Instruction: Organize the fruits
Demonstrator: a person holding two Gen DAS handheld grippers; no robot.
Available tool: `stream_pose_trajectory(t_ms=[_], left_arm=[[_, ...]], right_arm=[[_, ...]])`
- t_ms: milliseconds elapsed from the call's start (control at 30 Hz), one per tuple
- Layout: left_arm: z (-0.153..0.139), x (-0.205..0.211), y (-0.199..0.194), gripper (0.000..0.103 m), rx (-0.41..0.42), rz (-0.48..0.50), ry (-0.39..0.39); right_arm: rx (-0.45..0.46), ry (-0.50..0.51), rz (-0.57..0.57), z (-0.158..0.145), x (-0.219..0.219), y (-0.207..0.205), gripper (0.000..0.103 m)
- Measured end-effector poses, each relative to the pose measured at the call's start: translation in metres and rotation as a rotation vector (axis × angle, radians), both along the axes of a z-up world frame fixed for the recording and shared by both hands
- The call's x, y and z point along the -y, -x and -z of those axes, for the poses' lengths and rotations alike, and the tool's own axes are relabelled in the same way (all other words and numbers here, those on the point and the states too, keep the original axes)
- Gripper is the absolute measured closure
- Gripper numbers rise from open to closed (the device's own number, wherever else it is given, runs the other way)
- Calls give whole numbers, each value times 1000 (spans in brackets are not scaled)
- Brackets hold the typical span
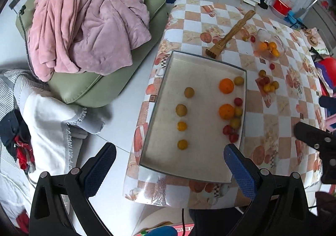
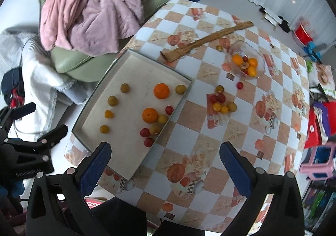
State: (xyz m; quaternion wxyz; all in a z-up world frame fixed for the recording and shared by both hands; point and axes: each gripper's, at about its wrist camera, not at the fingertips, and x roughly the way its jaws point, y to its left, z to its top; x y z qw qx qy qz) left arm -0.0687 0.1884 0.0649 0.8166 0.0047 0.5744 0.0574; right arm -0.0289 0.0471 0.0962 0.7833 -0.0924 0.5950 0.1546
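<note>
Hovering above the near edge of the table (image 2: 210, 128), the left gripper (image 1: 170, 164) and the right gripper (image 2: 166, 162) both stand wide apart with nothing between their blue pads. The shallow tray (image 1: 201, 63) lies on the checked tablecloth at the table's left side, and most of the sorted fruit sits inside it. Along its left half runs a loose column of four small yellow fruits (image 1: 181, 126), each apart from the next. Toward the right wall are two oranges (image 1: 226, 86), one behind the other; a yellowish fruit rests just beside the far one, while the near orange touches a cluster of yellow and red cherry tomatoes (image 1: 231, 129) crowded against the tray's right rim. Outside the tray, on the cloth to its right, a small heap of red and yellow fruits (image 2: 221, 102) lies bunched together, with a single red one (image 2: 239, 85) a little farther back. Behind that stands a clear glass bowl (image 2: 259, 61) holding several orange and red fruits. A long wooden tool (image 2: 206, 41) lies slantwise across the cloth between the tray's far corner and the bowl. A pink blanket (image 1: 88, 19) is heaped on a green cushion beside the table.
</note>
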Motion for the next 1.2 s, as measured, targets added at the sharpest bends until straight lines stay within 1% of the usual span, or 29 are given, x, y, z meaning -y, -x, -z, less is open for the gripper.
stream_pose_trajectory(t_ms=[133, 533, 767, 1200], left_arm=[[-3, 11, 3, 0, 1, 31, -20], [-7, 23, 2, 0, -5, 76, -46], [-5, 34, 2, 0, -18, 114, -58], [-4, 43, -2, 0, -39, 138, -65]], right_arm=[[-4, 8, -22, 1, -6, 0, 0], [-14, -16, -13, 3, -5, 0, 0], [-19, -27, 10, 3, -5, 0, 0], [-25, -31, 10, 4, -3, -2, 0]])
